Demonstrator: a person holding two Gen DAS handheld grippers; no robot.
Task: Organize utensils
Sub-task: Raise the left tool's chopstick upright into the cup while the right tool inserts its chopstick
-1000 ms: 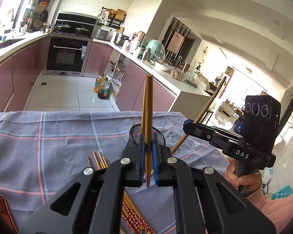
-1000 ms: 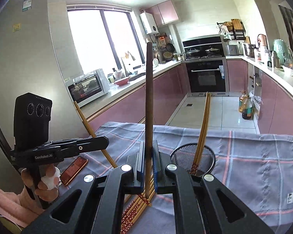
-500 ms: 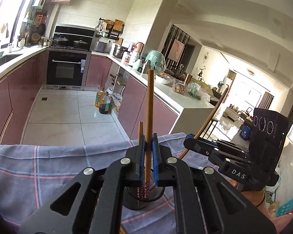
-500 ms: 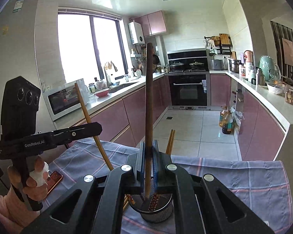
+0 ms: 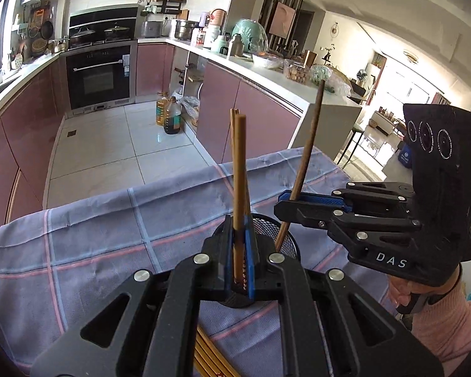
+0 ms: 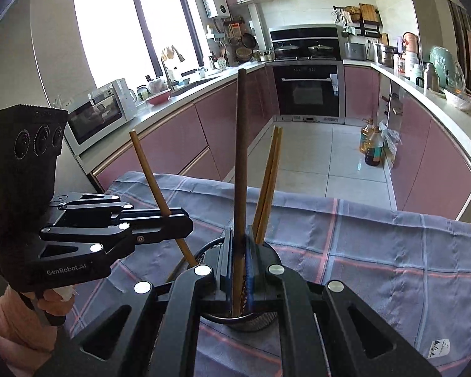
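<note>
My left gripper [image 5: 239,224] is shut on a light brown chopstick [image 5: 239,169] that stands nearly upright, its patterned end down over the black mesh holder [image 5: 287,235]. My right gripper [image 6: 240,234] is shut on a dark brown chopstick [image 6: 240,144], also upright above the mesh holder [image 6: 208,248]. Two more chopsticks [image 6: 268,182] lean inside the holder. In the left wrist view the right gripper [image 5: 282,209] comes in from the right, and the dark chopstick [image 5: 307,144] it grips dips inside the holder's rim. In the right wrist view the left gripper [image 6: 185,223] comes in from the left.
A blue plaid cloth [image 5: 94,238] covers the table, whose far edge drops to the tiled kitchen floor [image 5: 110,144]. Several loose chopsticks [image 5: 210,358] lie on the cloth under my left gripper. A hand in a pink sleeve [image 5: 436,320] holds the right gripper.
Both grippers have moved with their chopsticks from beside the loose pile to above the mesh holder. The two grippers now stand closer together, with the chopstick ends lower at the holder's mouth.
</note>
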